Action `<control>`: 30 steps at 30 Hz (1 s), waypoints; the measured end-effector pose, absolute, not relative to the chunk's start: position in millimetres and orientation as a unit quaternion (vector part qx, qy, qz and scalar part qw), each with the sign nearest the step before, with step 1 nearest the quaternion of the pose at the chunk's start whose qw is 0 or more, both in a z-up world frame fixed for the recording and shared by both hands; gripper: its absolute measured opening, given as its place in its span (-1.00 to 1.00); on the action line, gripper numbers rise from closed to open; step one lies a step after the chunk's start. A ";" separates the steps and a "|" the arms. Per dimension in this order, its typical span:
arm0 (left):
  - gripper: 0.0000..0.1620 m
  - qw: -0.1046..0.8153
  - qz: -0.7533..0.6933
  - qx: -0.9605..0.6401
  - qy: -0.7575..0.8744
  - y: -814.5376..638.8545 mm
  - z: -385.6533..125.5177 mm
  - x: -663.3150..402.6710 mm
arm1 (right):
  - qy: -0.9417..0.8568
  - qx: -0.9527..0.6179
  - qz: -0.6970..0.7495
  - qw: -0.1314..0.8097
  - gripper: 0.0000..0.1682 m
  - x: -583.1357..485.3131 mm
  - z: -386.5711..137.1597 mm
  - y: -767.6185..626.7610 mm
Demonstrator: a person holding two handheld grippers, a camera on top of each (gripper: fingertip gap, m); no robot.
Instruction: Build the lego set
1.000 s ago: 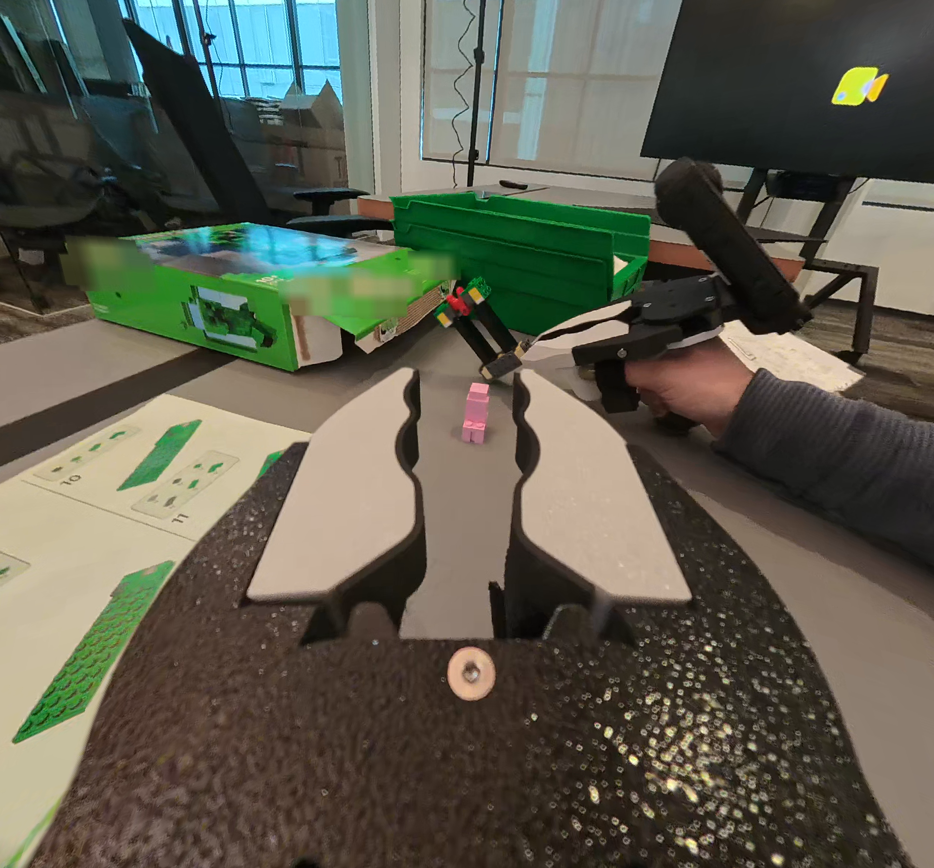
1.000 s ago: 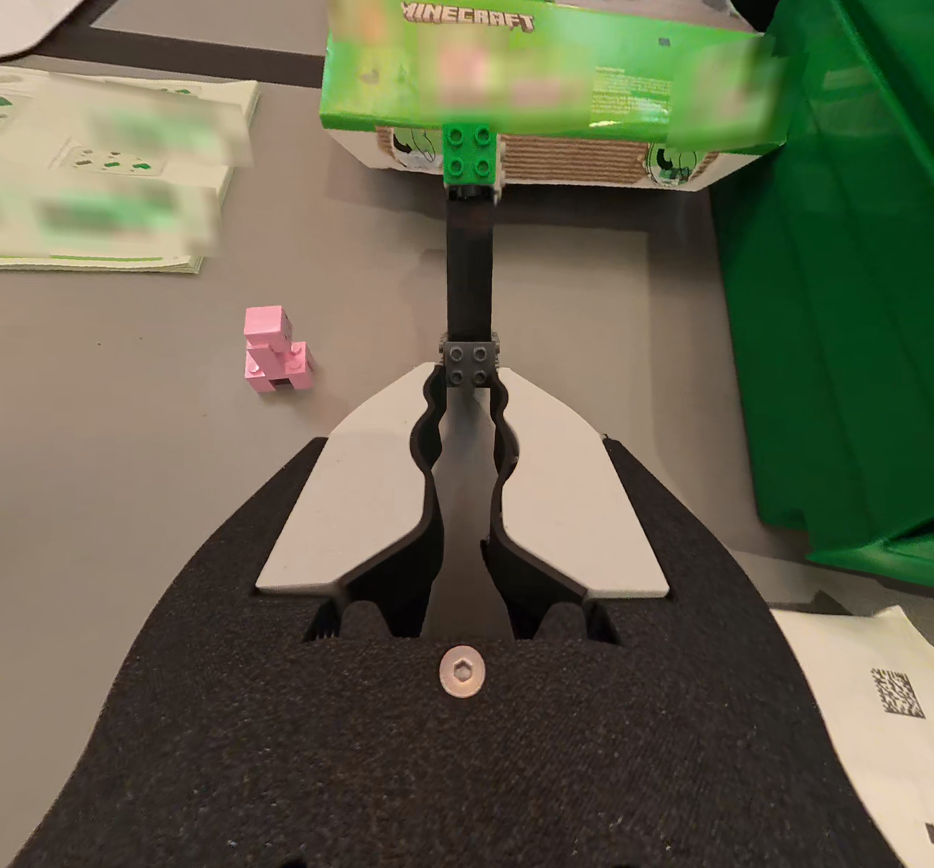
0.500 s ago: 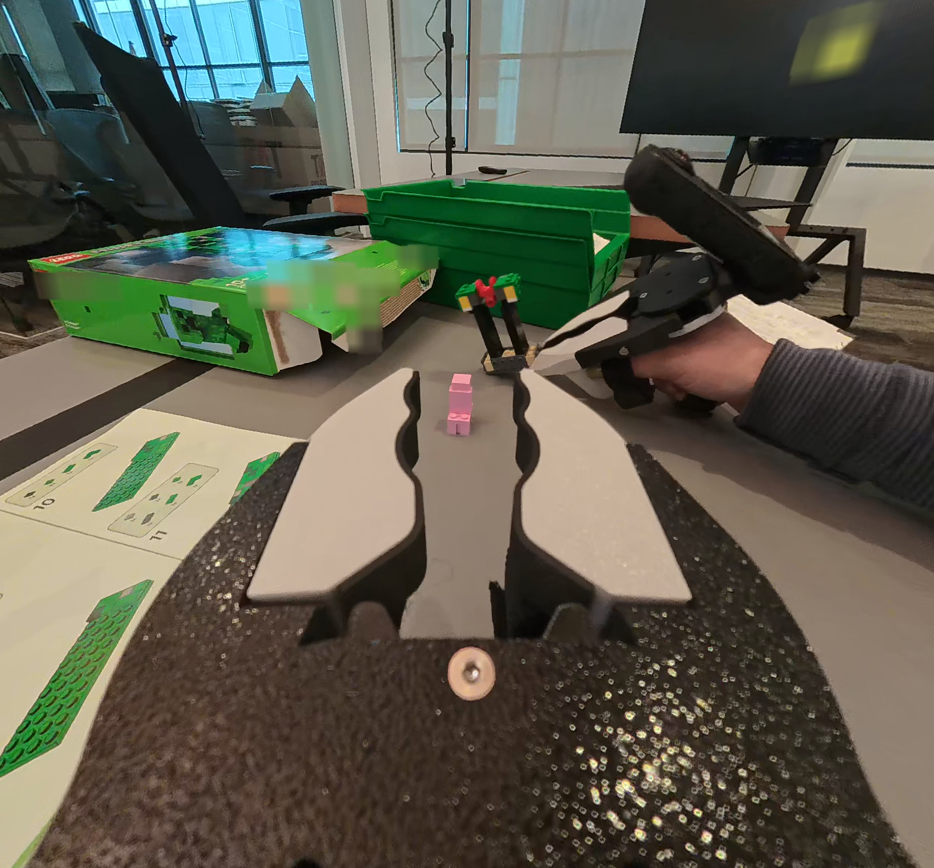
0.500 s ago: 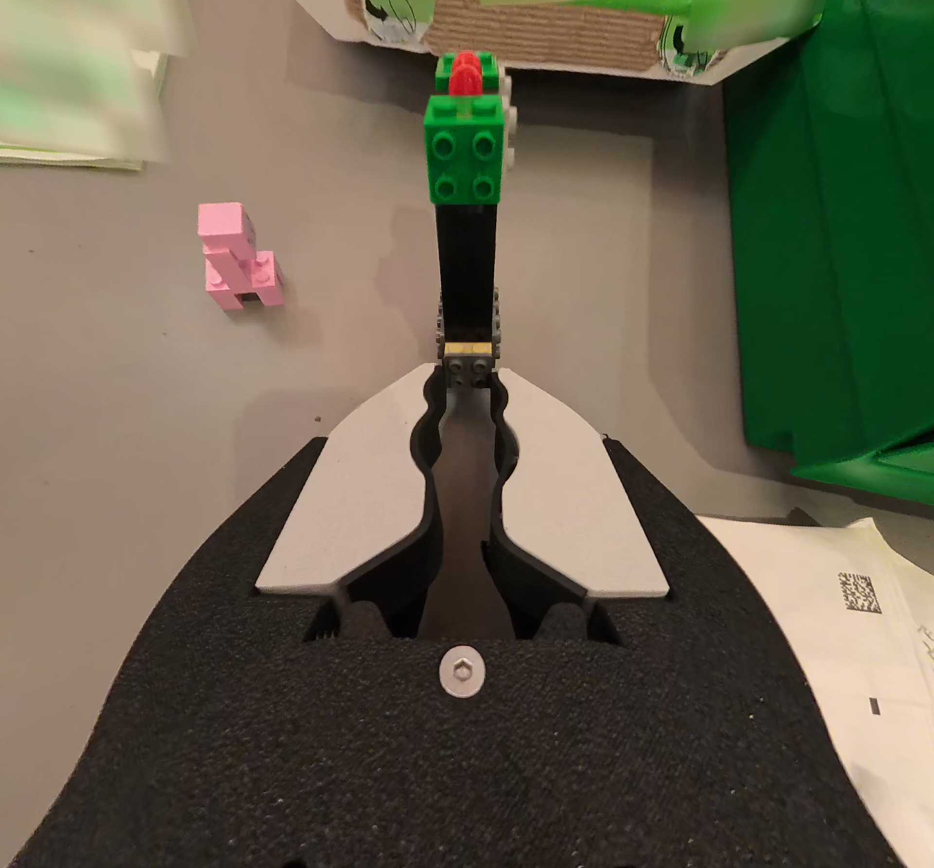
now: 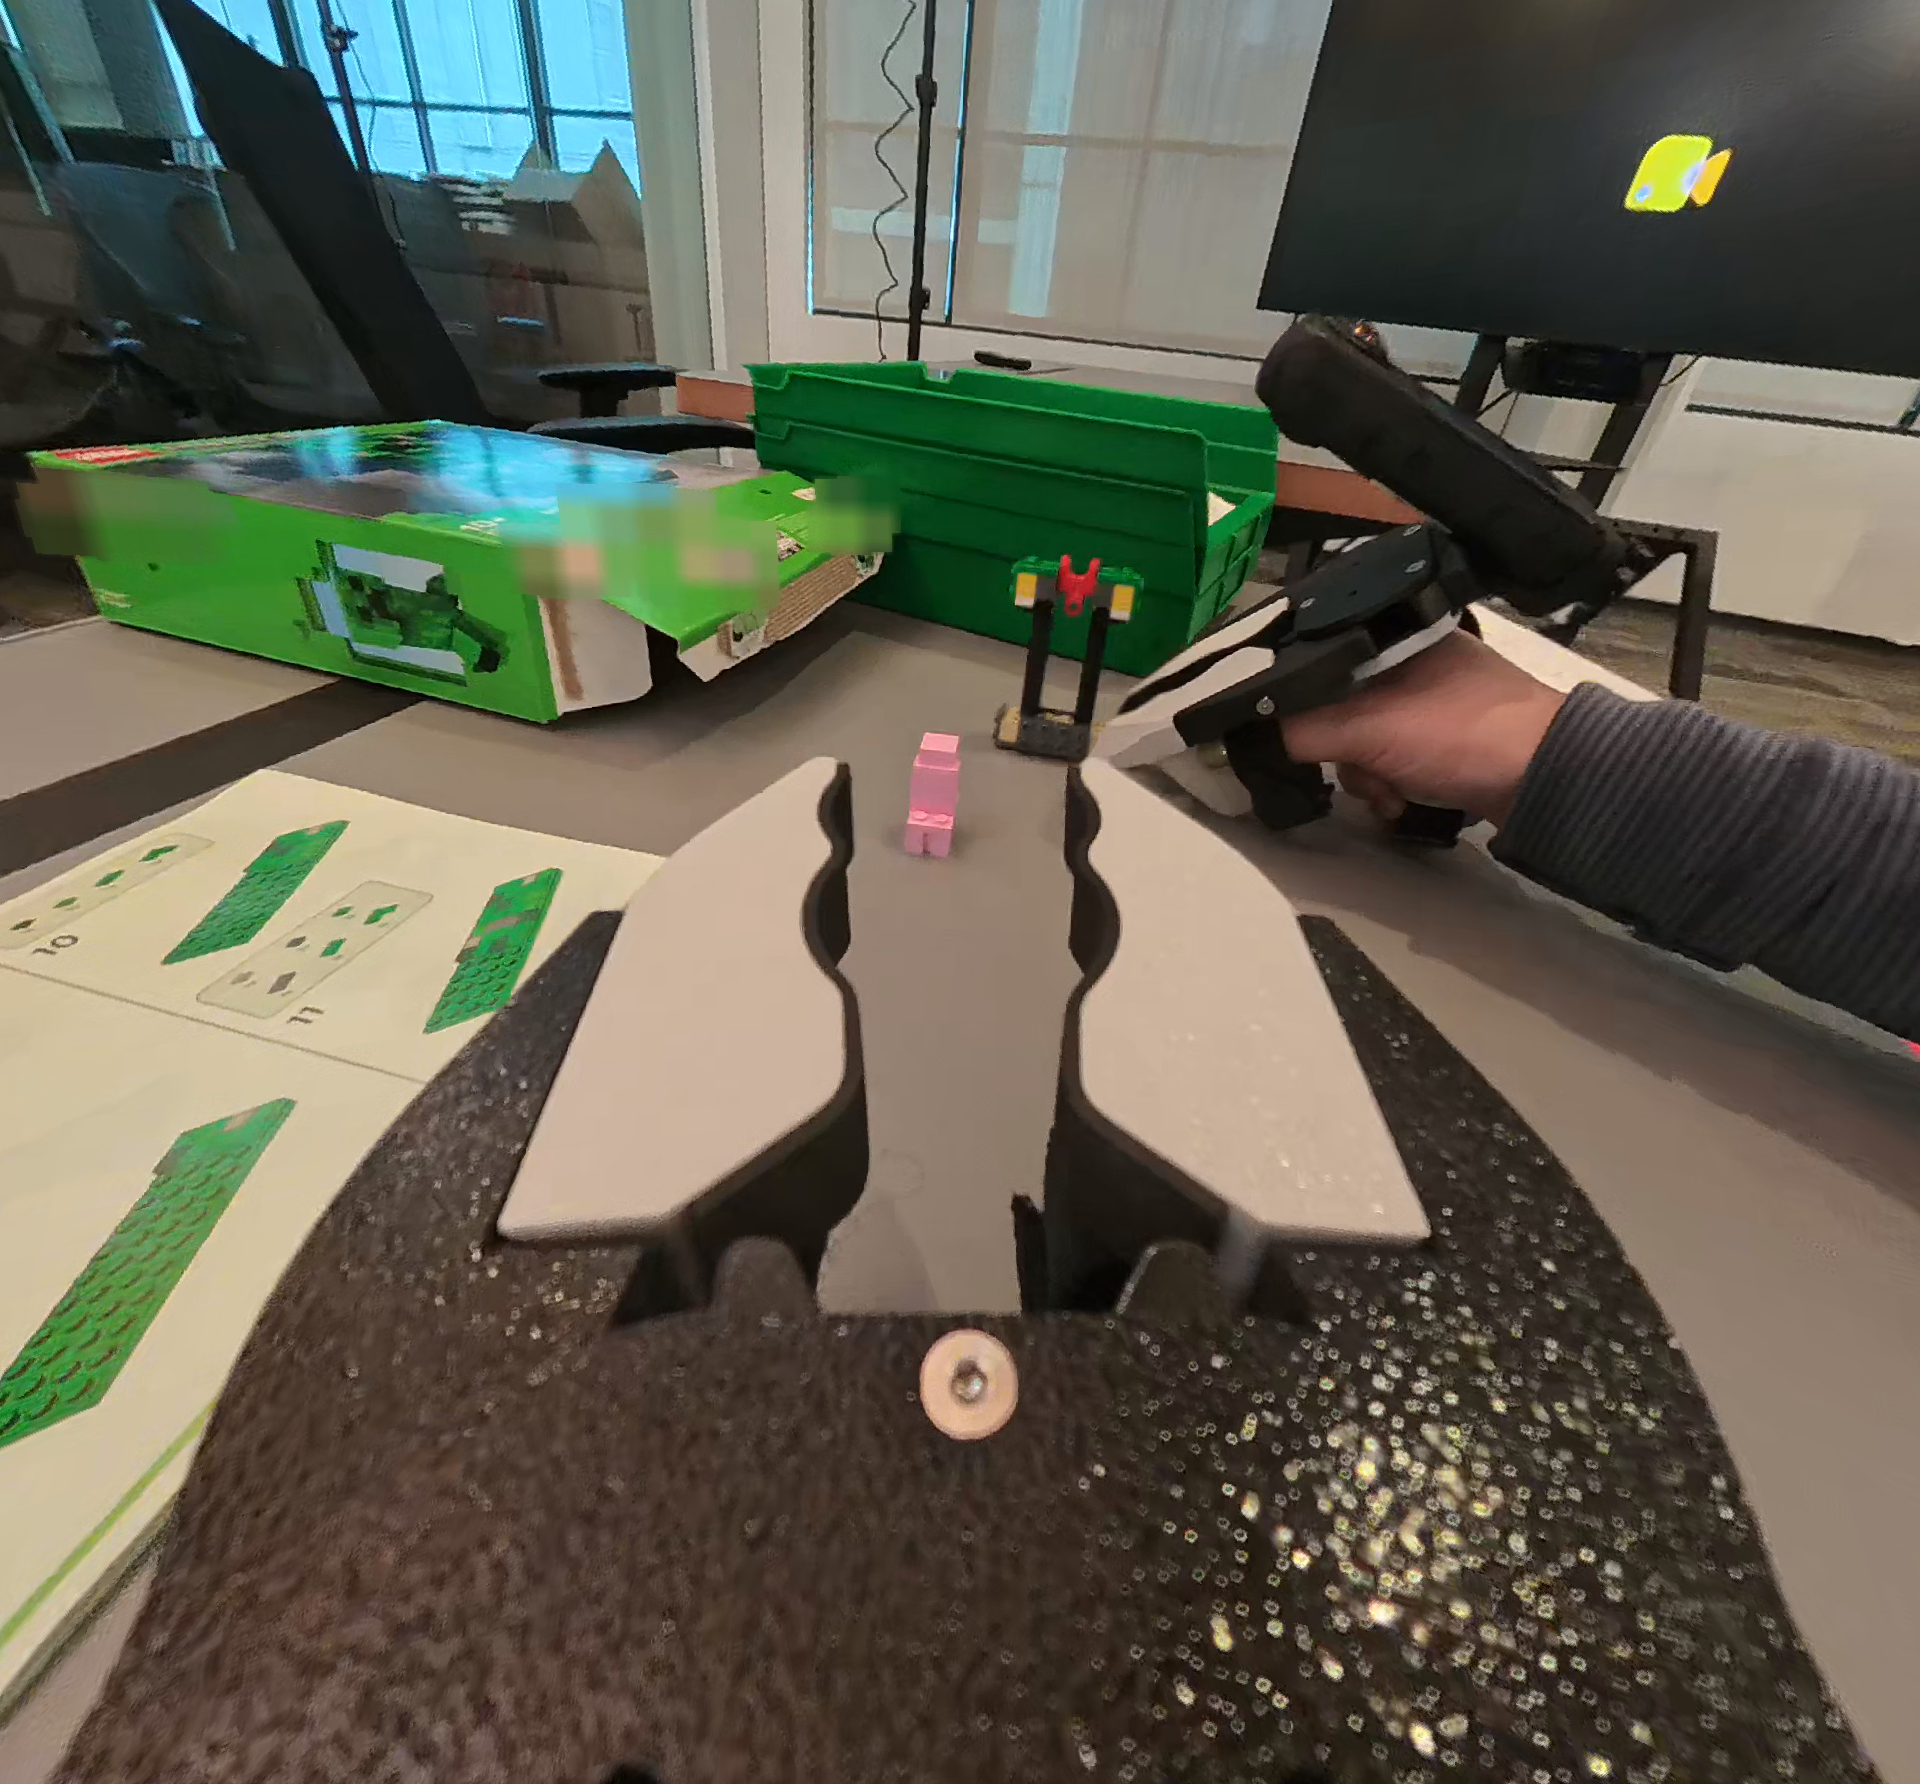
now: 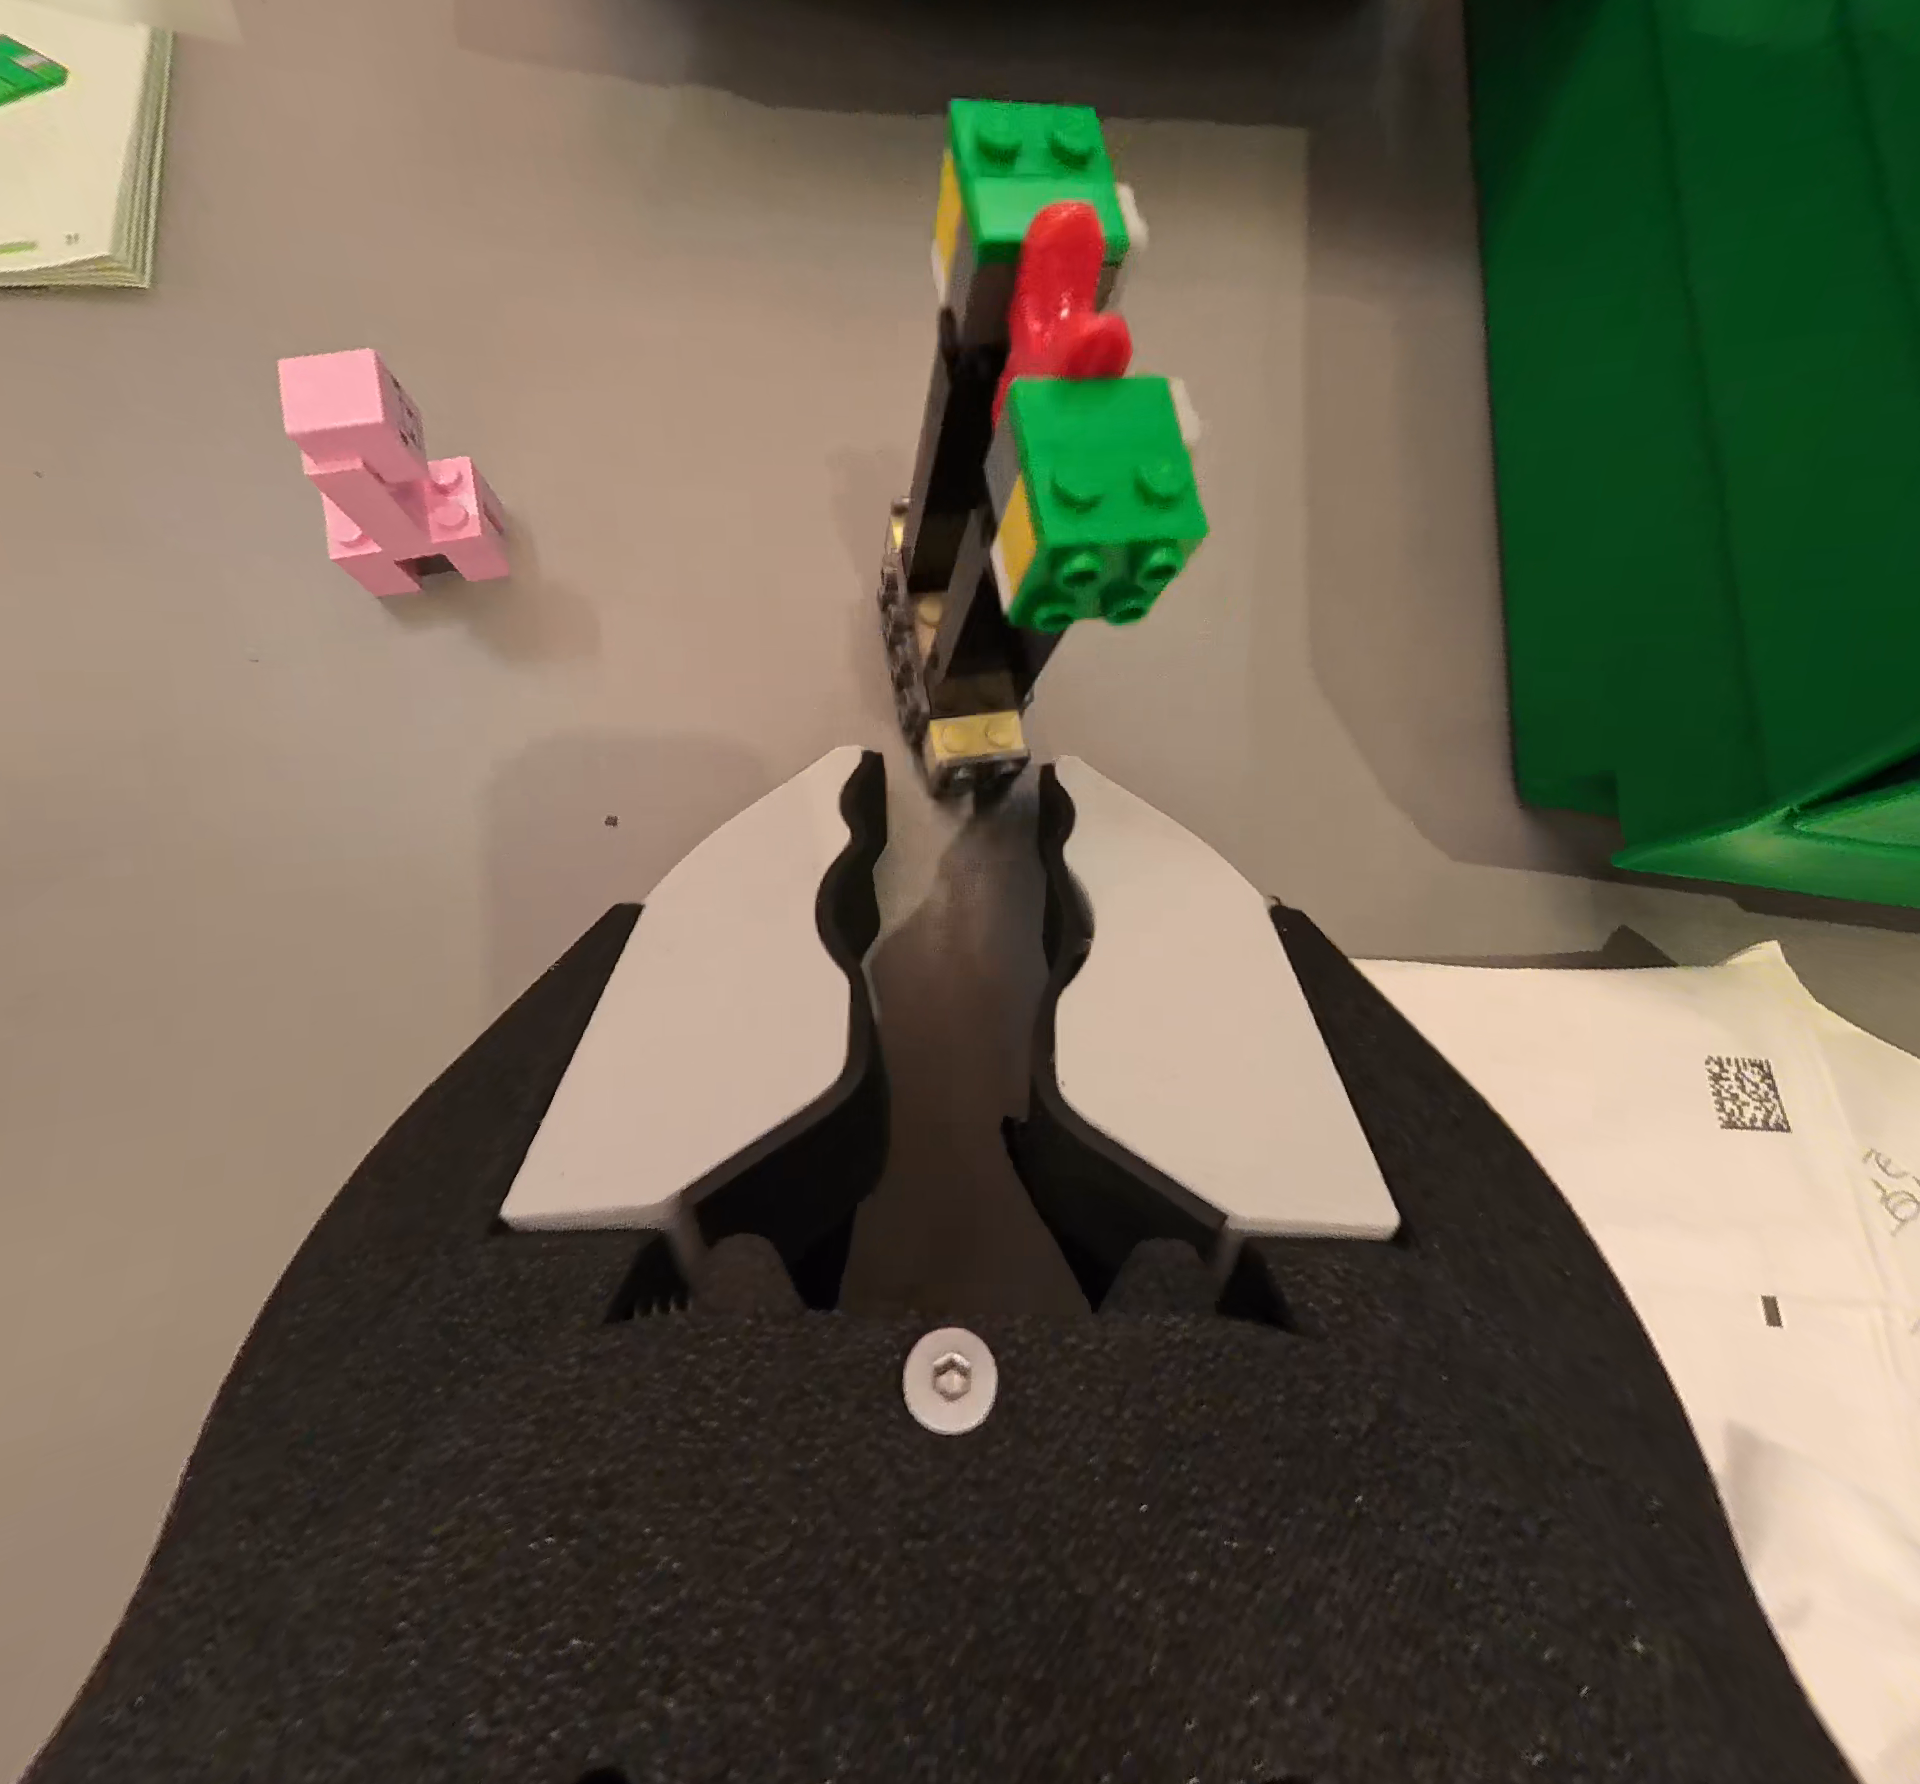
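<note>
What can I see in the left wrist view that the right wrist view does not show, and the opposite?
Only the left wrist view shows the dark screen, the windows, the hand holding the right gripper, and the open left gripper. Only the right wrist view shows the white paper sheet. Both show the pink figure, the black-posted build with green blocks, the green bins, the box and the instruction booklet.

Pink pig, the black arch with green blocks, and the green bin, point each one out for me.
Pink pig [image 6: 390, 477]: right wrist view, on its body.
Black arch [image 5: 1067, 656]: left wrist view, between its two posts at the base; point on a post.
Green bin [image 5: 997, 477]: left wrist view, on its front wall.
</note>
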State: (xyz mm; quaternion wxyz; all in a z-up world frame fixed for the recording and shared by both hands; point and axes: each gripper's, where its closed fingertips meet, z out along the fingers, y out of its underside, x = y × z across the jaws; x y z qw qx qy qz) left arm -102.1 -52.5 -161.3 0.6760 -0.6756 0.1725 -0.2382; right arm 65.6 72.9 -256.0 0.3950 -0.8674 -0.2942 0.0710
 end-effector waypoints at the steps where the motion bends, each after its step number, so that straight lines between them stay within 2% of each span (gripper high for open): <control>1: -0.51 0.679 -0.238 -0.673 0.172 -53.7 -160.3 -103.0 | -0.294 -0.868 0.072 0.393 -0.63 65.8 -256.3 72.3; 7: -0.36 0.688 -0.228 -0.669 0.165 -59.2 -158.6 -106.8 | -0.296 -0.864 0.079 0.400 -0.33 63.4 -253.3 64.8; 10: -0.14 0.697 -0.223 -0.663 0.160 -69.1 -156.3 -106.4 | -0.300 -0.869 0.078 0.385 -0.09 62.7 -252.6 53.7; 12: -0.07 0.705 -0.211 -0.659 0.159 -76.8 -154.9 -108.1 | -0.295 -0.880 0.081 0.363 0.05 65.5 -254.0 38.9; 17: 0.07 0.693 -0.200 -0.681 0.125 -88.4 -159.9 -128.0 | -0.300 -0.853 0.147 0.401 -0.02 45.1 -228.4 -7.5; 18: 0.05 0.692 -0.197 -0.684 0.116 -90.9 -160.7 -134.2 | -0.313 -0.842 0.159 0.409 -0.07 34.4 -223.4 -16.1; 20: -0.12 0.695 -0.174 -0.691 0.099 -95.7 -161.7 -149.7 | -0.340 -0.816 0.179 0.431 -0.16 8.2 -213.6 -28.4; 24: -0.48 0.687 -0.098 -0.716 0.075 -106.2 -168.6 -187.4 | -0.387 -0.754 0.246 0.470 -0.53 -59.3 -192.4 -43.6; 30: -0.83 0.702 -0.097 -0.705 0.005 -122.8 -164.6 -239.6 | -0.424 -0.701 0.339 0.462 -0.75 -162.7 -192.2 -47.1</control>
